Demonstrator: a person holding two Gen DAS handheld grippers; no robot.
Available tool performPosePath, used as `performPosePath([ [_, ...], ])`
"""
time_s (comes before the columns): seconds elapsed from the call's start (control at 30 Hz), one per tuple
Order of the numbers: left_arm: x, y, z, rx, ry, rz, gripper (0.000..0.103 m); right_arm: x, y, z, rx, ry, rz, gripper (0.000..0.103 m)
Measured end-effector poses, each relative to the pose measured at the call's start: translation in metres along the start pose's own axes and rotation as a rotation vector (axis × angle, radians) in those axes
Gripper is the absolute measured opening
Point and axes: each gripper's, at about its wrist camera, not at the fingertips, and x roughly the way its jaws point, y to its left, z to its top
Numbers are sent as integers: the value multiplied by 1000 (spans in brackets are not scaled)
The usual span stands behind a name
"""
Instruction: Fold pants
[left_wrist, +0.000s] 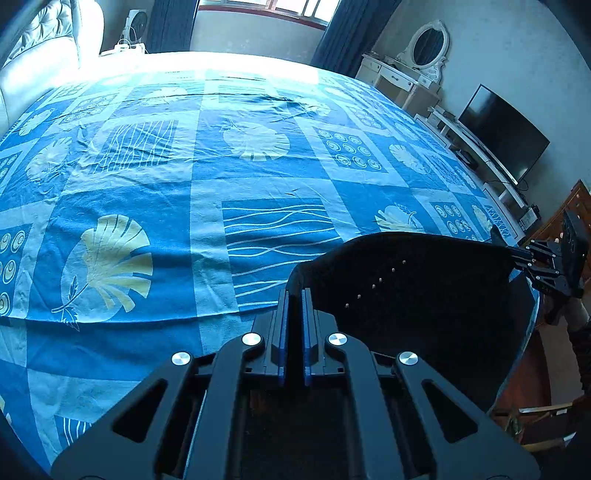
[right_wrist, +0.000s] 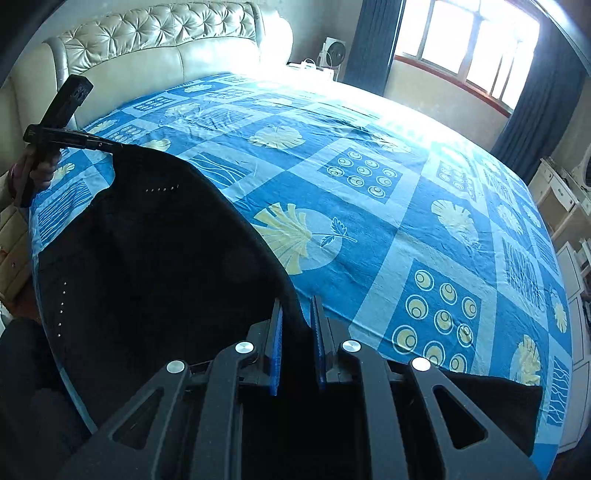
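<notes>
Left wrist view: pinching black pants (left_wrist: 413, 284) in left gripper (left_wrist: 294, 295), stretching them just above bedspread (left_wrist: 207, 177) near edge. Right gripper (right_wrist: 296, 306) gripping the opposite corner, seemingly clenched. Likely spreading before folding; next, lowering flat.
</notes>
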Motion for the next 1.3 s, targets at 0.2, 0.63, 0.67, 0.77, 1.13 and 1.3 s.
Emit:
performPosePath([
  [0.2, -45, -6, -40, -56, -49, -33, 5, -22, 35, -45, -3, -28, -60, 14],
  [0.63, -71, -7, -179, -179, 35, -13, 6, -20, 101, -131, -79, 67, -128, 14],
  [0.67, -66, -8, -186, -182, 54, 0, 6, -16, 104, -135, -89, 80, -134, 15],
  [0.77, -65, -7, -201, -207, 64, 25, 10, -14, 113, -146, -92, 100, -155, 18],
  [1.13, -94, -8, -230, -510, -5, -128, 25, -53, 67, -170, 473, -3, 97, 52],
  [1.3, -69, -7, -229, -614, 20, -125, 26, -47, 68, -176, 575, 11, 171, 52],
])
